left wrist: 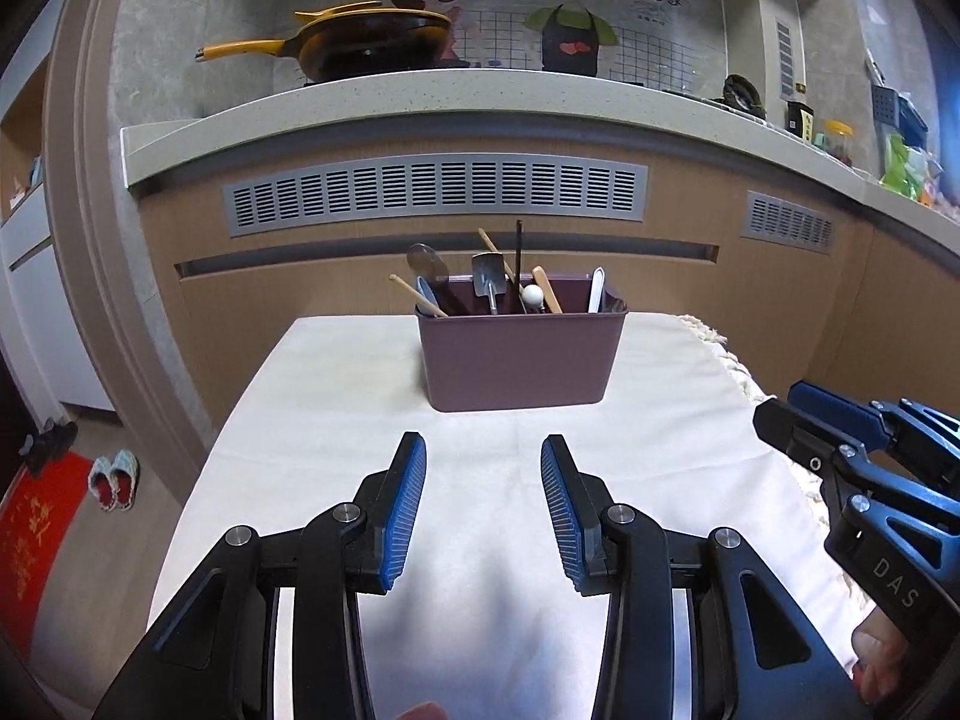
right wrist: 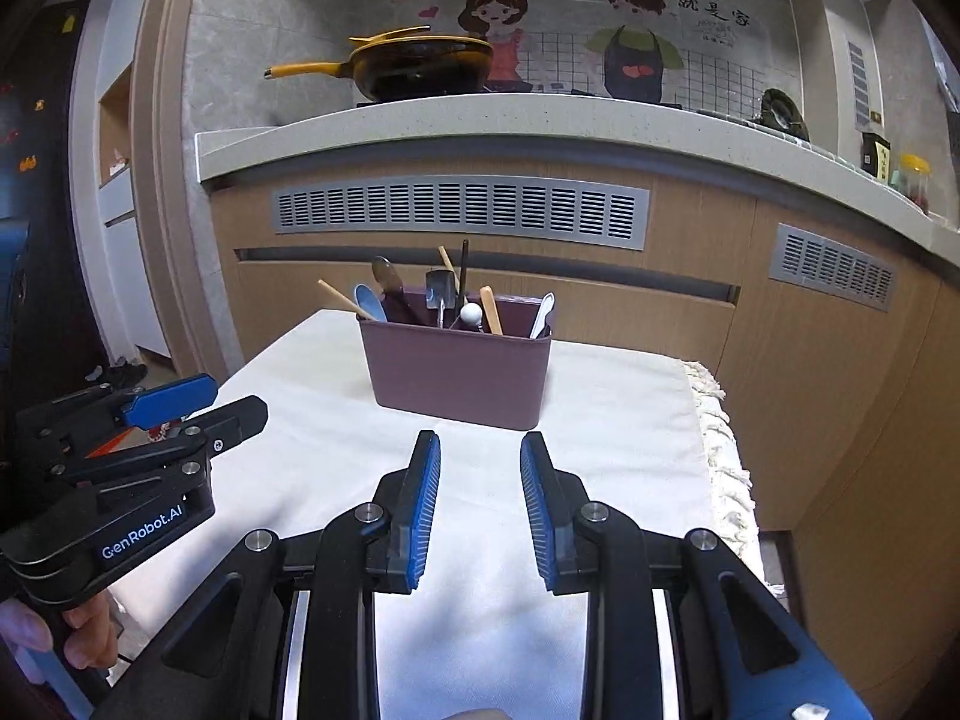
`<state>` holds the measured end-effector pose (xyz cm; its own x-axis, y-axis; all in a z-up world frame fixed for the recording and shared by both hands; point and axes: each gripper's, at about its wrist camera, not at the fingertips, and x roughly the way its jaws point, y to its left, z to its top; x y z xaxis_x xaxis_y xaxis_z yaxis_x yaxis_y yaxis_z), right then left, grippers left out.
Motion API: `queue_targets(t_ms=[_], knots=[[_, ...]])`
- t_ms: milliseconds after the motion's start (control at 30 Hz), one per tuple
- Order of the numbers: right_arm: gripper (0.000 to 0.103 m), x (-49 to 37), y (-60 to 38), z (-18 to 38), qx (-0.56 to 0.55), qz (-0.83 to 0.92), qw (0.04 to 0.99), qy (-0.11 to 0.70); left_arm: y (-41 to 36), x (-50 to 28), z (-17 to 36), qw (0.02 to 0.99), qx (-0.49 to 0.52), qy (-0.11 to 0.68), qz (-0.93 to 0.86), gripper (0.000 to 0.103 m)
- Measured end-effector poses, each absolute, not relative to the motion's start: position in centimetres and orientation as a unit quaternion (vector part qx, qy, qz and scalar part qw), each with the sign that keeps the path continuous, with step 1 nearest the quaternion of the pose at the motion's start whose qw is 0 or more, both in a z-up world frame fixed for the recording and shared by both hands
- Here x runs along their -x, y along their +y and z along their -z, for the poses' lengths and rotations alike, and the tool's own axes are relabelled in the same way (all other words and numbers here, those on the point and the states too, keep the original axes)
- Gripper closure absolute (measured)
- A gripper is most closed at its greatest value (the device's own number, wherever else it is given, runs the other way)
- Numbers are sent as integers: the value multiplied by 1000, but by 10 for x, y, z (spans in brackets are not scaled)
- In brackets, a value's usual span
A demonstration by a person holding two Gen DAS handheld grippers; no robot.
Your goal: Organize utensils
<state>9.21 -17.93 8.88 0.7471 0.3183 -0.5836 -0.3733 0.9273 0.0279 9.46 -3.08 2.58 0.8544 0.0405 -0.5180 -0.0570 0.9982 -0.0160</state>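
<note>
The left gripper (left wrist: 483, 450) hung over the near part of a table covered with a cream cloth (left wrist: 336, 420), its blue pads well apart with only bare cloth between them. The right gripper (right wrist: 480, 450) hung beside it, jaws likewise parted and empty. Each showed in the other's view at the side, held by a hand (right wrist: 90, 630) only partly seen.

The utensils (left wrist: 498, 285) stood in a dull purple bin (left wrist: 516, 360) near the far edge of the table, roughly centred, well apart from both grippers. Open cloth lay all the way between the pads and the bin, and on both sides of the bin.

The cloth's fringed edge (right wrist: 720, 438) hung over the table's right side; the left edge dropped straight to the floor, where slippers (left wrist: 114, 477) and a red mat (left wrist: 36, 534) lay. Behind the table rose a wooden cabinet front with grey vents (left wrist: 435, 195) under a pale counter (left wrist: 420, 96).

The lower parts of the utensils were hidden inside the bin, and those packed in its middle were hard to tell apart. A yellow pan (left wrist: 372, 39) on the counter was cut by the counter's edge.
</note>
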Motion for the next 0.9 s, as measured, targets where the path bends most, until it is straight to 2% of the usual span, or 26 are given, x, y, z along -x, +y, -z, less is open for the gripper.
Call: queue_targets(t_ms=[900], knots=[[77, -96, -186, -82, 32, -193, 925, 324, -33, -93, -23, 960, 18, 279, -19, 62]])
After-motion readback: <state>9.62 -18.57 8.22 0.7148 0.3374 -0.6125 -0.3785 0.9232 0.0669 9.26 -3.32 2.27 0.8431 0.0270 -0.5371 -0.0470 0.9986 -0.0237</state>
